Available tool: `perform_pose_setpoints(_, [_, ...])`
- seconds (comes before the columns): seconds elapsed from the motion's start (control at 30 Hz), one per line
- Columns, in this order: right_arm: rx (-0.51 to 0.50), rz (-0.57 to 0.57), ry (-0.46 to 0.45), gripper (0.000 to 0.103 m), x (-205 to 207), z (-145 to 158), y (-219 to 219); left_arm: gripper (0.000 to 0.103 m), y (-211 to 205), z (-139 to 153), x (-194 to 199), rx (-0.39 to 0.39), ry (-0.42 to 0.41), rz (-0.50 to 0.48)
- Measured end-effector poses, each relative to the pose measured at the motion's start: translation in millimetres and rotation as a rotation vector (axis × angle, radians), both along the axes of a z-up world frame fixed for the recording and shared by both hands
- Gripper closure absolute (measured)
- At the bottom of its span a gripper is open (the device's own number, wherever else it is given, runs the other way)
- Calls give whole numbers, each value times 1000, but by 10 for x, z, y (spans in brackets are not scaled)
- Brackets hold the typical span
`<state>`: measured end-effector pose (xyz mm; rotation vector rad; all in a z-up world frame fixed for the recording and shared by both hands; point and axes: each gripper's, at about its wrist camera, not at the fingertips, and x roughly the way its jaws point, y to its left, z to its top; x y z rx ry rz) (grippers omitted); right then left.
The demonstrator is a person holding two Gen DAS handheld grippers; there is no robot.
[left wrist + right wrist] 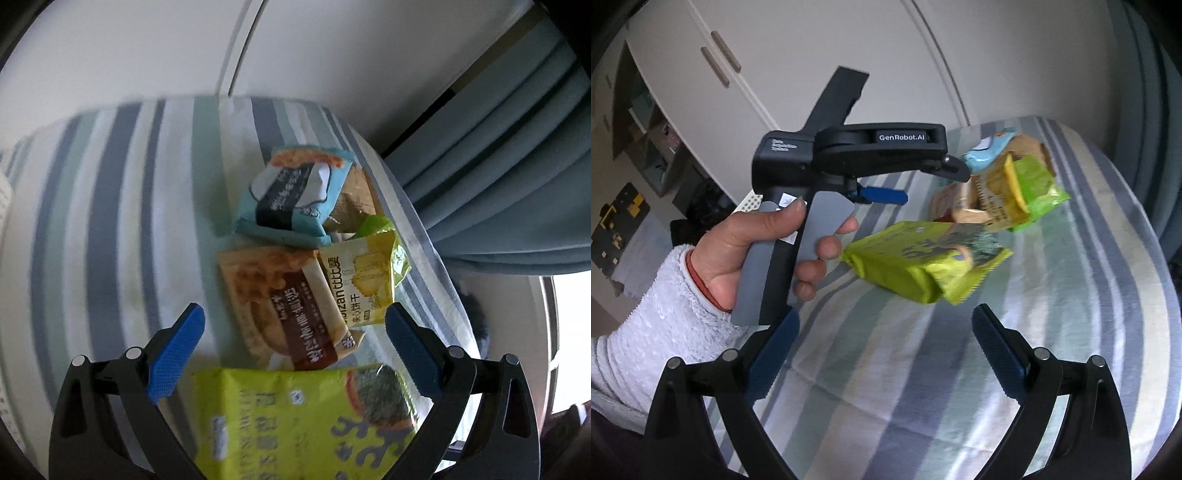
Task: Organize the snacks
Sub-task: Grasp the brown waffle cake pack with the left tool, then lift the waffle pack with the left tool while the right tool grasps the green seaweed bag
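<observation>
Beyond the green packet (295,417), four snack packets (314,236) crowd together.

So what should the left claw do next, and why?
Probably lower and close on the lime-green snack packet. The left gripper is open, the packet sits ungripped just below its spread fingers, and it lies short of the pile of snack packets on the striped bedsheet.
</observation>
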<state>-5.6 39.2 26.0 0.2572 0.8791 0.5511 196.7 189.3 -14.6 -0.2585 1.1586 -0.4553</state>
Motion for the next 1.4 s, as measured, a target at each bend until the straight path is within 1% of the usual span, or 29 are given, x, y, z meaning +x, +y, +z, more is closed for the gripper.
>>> perform_pose_setpoints(0.13, [9, -24, 1, 9, 1, -10, -110, 4, -11, -183, 74, -42, 71, 24])
perform_pose_setpoints(0.23, [12, -36, -1, 9, 21, -14, -157, 4, -24, -270, 105, -67, 102, 28])
perform_pose_setpoints(0.47, [1, -41, -7, 9, 16, -3, -129, 4, -61, -319, 124, -65, 116, 33])
perform_pose_setpoints(0.5, [1, -41, -6, 9, 17, -3, -125, 5, -42, -304, 122, -67, 114, 31])
perform_pose_setpoints(0.53, [1, -42, -6, 9, 28, -6, -116, 13, -47, -304, 113, -71, 111, 27])
perform_pose_setpoints(0.57, [1, -43, -6, 9, 28, -7, -114, 14, -64, -309, 91, -76, 105, 14])
perform_pose_setpoints(0.6, [0, -44, -6, 9, 23, -9, -112, 19, -78, -293, 162, -63, 98, 11])
perform_pose_setpoints(0.7, [-7, -52, -9, 9, 19, -7, -125, 31, -96, -276, 121, -11, 68, -3])
perform_pose_setpoints(0.83, [-5, -66, -11, 9, 27, 3, -155, 42, 21, -276, 88, -50, 65, 9])
perform_pose_setpoints(0.87, [-5, -69, -13, 9, 29, 10, -162, 44, 57, -267, 72, -51, 55, 18])
perform_pose_setpoints(0.9, [-6, -70, -14, 9, 33, 15, -164, 49, 88, -254, 59, -47, 46, 24])
perform_pose_setpoints(0.93, [-7, -71, -16, 9, 39, 24, -166, 61, 124, -232, 43, -48, 36, 30])
perform_pose_setpoints(0.97, [-8, -72, -18, 9, 43, 35, -168, 66, 174, -190, 31, -70, 27, 37])
perform_pose_setpoints(1.0, [-9, -73, -20, 9, 52, 39, -172, 72, 182, -181, 53, -74, 23, 42])
perform_pose_setpoints(1.03, [-8, -73, -22, 9, 60, 48, -173, 74, 225, -127, 52, -60, 7, 54])
perform_pose_setpoints(1.13, [-12, -68, -29, 9, 101, 70, -170, 74, 341, -48, 64, -22, -27, 71])
perform_pose_setpoints(1.27, [-17, -53, -47, 9, 206, 127, -139, 74, 594, 7, 82, -16, -35, 99])
perform_pose_setpoints(1.4, [-43, -12, -67, 9, 385, 174, -16, 72, 717, 92, 74, 50, -73, 95])
